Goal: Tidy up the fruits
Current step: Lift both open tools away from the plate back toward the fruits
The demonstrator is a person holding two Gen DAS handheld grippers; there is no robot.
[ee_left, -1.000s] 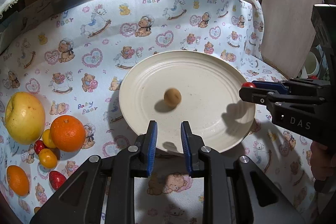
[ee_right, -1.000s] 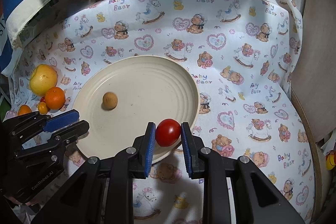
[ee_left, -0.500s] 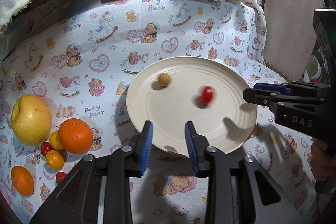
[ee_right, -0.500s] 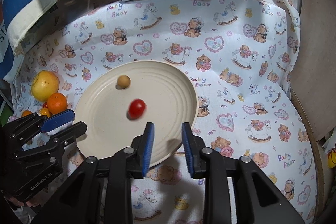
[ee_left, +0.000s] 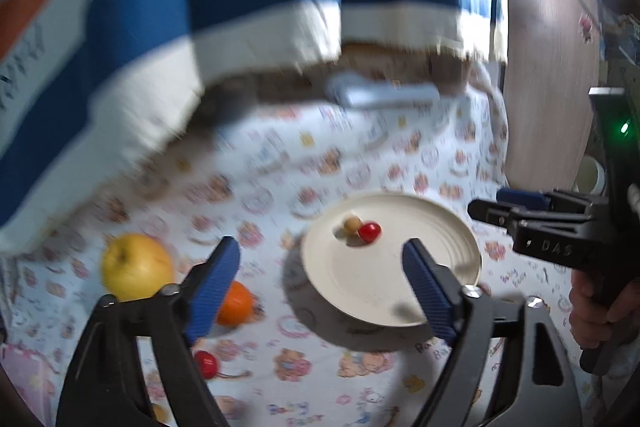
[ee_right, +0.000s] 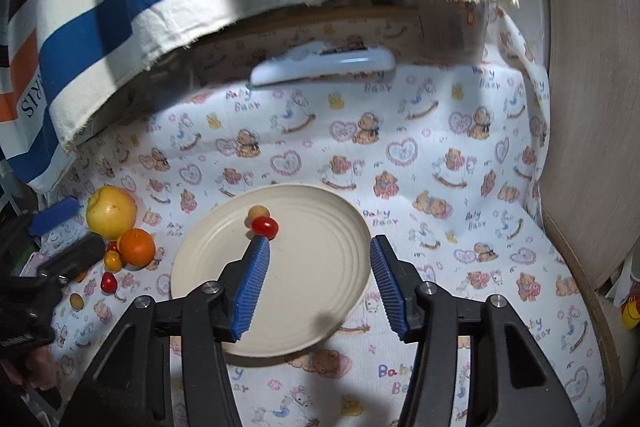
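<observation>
Right gripper [ee_right: 318, 281]: jaws are standing apart with nothing between them, having just been opening; it is hovering over the near half of the plate [ee_right: 320, 323] at lower centre of the right wrist view.
Left gripper [ee_left: 322, 287]: jaws are gaping wide and empty, also just having been opening; it is pointing past the plate's left rim toward the loose fruit.
Plated fruit: red cherry tomato [ee_right: 265, 226] is lying on the far part of the plate, touching the small tan fruit [ee_right: 258, 213] just behind it.
Waiting fruit: yellow apple [ee_right: 111, 212], orange [ee_right: 137, 246], small yellow tomato [ee_right: 113, 260], red cherry [ee_right: 108, 281] and another small tan fruit [ee_right: 76, 301] are sitting clustered on the printed cloth [ee_right: 440, 163] at middle left, well apart from the plate.
Step in hand: by my reading, both grippers are finishing a drop-off and freeing themselves for another pick.
Next move: probably the left gripper is best placed to swing left and down onto the cluster; the pieces are crowding each other, so the jaws will need to straddle one fruit cleanly without nudging its neighbours.
Caution: round fruit is liable to roll across the plate when released.
</observation>
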